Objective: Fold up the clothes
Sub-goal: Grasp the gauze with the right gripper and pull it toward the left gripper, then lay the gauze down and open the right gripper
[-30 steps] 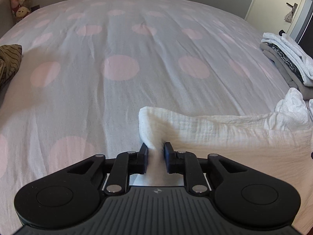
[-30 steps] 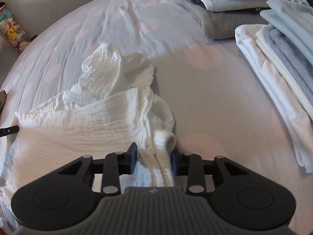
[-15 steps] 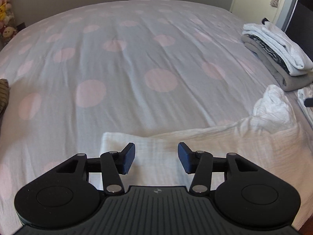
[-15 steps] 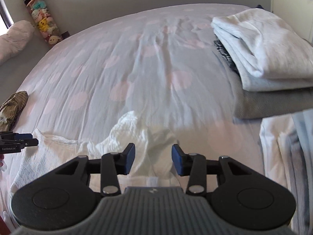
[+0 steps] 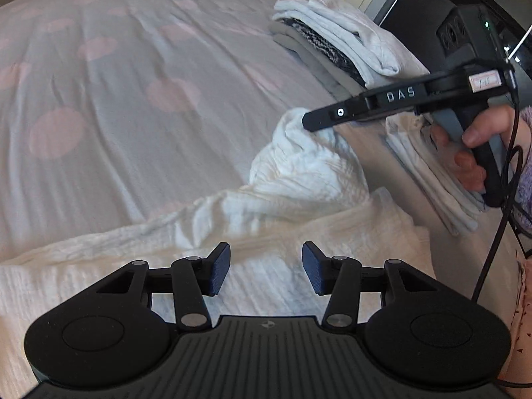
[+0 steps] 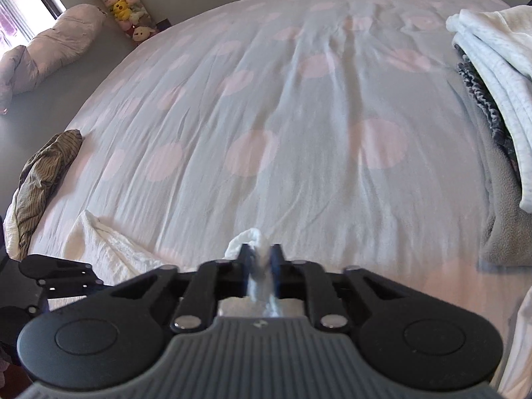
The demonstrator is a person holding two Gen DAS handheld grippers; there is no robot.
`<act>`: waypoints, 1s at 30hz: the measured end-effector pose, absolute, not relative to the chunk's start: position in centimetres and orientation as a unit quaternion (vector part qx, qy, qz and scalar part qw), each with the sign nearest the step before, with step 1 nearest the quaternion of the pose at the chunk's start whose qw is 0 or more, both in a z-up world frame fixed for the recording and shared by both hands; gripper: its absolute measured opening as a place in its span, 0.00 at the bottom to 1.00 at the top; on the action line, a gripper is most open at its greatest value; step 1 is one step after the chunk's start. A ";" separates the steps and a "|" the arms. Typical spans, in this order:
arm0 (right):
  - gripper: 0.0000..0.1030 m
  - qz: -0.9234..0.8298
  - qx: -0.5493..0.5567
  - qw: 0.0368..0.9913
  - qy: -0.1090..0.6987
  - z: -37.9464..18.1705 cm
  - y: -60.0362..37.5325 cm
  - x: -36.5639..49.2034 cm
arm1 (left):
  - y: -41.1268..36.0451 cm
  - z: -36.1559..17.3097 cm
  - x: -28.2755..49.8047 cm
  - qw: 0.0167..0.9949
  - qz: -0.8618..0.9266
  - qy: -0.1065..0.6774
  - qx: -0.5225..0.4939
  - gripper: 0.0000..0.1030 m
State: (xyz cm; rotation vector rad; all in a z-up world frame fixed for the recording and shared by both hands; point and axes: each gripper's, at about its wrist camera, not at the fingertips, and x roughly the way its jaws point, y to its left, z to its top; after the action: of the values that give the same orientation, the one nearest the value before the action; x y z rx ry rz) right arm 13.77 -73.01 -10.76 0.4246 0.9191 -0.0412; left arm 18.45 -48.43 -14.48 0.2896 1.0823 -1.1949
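Note:
A white crinkled garment [image 5: 299,179] lies bunched on the polka-dot bedspread [image 5: 116,99]. My left gripper [image 5: 266,267] is open and empty, hovering over the garment's near flat part. My right gripper [image 6: 261,259] is shut on a raised bunch of the white garment [image 6: 247,239]; the left wrist view shows it [image 5: 307,123] from the side at the top of the bunched fabric, held by a hand. Another part of the garment [image 6: 99,236] lies at the lower left of the right wrist view.
A stack of folded clothes [image 5: 332,43] sits at the bed's right side, also in the right wrist view [image 6: 492,83]. More folded white cloth [image 5: 429,173] lies under the right hand. A striped brown garment [image 6: 43,179] lies at the left edge. Plush toys [image 6: 126,3] and a pillow stand beyond the bed.
My left gripper let go of the garment's edge and opened, then swung right. My right gripper released one bunch, opened, then shut on another bunch of the white garment.

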 end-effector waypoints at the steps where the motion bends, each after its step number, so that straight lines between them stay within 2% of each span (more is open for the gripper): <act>1: 0.08 -0.012 0.199 0.877 0.438 -10.3 -72.7 13.6 | -48.5 -14.8 18.3 0.681 -0.534 0.483 0.135 0.43; 11: 0.07 0.068 0.137 0.897 0.414 -6.0 -65.8 9.3 | -48.1 -16.2 18.4 0.693 -0.512 0.489 0.140 0.37; 17: 0.07 0.089 0.033 0.885 0.455 -9.4 -59.4 6.3 | -47.8 -15.6 17.9 0.698 -0.510 0.481 0.143 0.37; 25: 0.09 0.051 0.029 0.854 0.517 -14.0 -57.7 5.4 | -47.2 -12.0 17.3 0.710 -0.532 0.446 0.120 0.37; 28: 0.10 0.041 0.042 0.853 0.518 -14.3 -57.8 5.2 | -47.5 -11.9 16.6 0.686 -0.567 0.446 0.094 0.37; 30: 0.11 0.036 0.045 0.853 0.519 -14.2 -57.7 4.9 | -48.3 -12.9 15.2 0.675 -0.574 0.448 0.124 0.36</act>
State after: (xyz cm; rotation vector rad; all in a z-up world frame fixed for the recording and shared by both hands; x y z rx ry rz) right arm 4.87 -57.74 -14.16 0.0939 1.0926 0.0760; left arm 15.17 -48.30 -12.89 0.2779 1.0067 -1.2901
